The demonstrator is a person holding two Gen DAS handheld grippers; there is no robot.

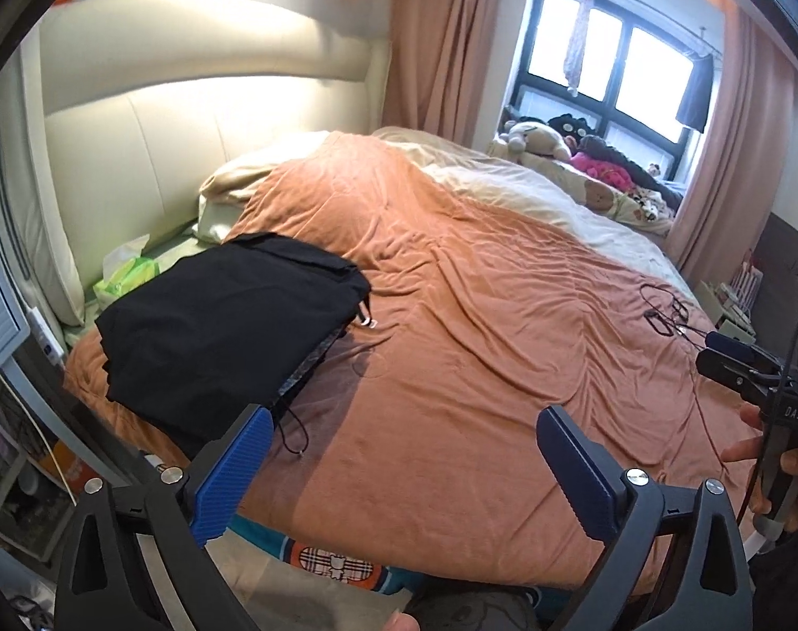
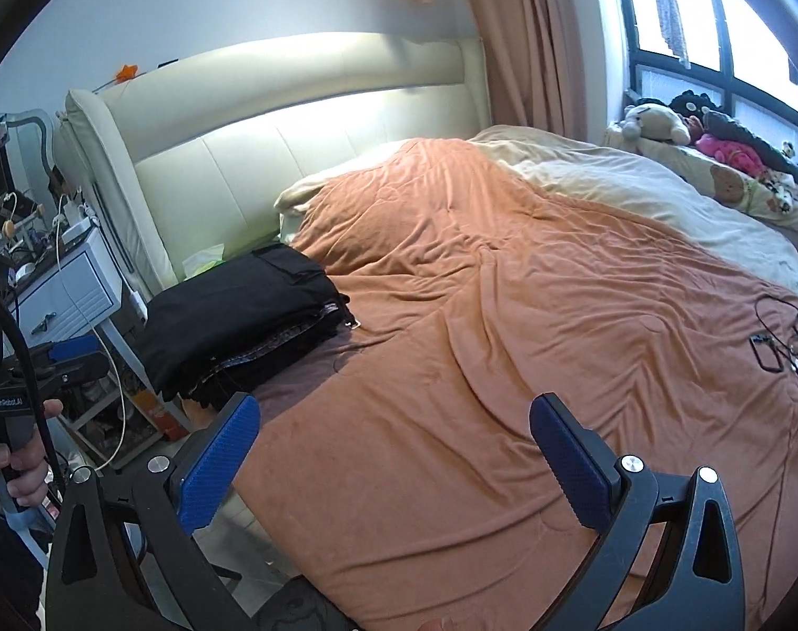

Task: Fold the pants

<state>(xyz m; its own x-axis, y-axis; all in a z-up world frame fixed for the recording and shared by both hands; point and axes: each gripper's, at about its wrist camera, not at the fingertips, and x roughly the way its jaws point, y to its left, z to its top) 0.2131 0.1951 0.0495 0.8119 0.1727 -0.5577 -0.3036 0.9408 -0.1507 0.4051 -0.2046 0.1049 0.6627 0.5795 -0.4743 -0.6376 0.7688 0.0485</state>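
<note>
Pants (image 1: 225,336): folded, laid on blanket (image 1: 451,315).
Left gripper (image 1: 399,468): jaws wide apart, nothing held.
Right gripper (image 2: 393,452): likewise.
Left to do: seemingly nothing.

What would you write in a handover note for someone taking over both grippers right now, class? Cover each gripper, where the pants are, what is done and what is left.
Left gripper: open, nothing between its jaws, above the near edge of the blanket.
Right gripper: open, empty as well, over the same blanket.
Pants: black, folded into a stack at the near left corner of the bed, beside the tissue pack. Neither gripper touches them.
Done: the fold looks finished and the pants are released.
Left: probably nothing beyond tidying; a drawstring trails out from the stack's near edge.
</note>
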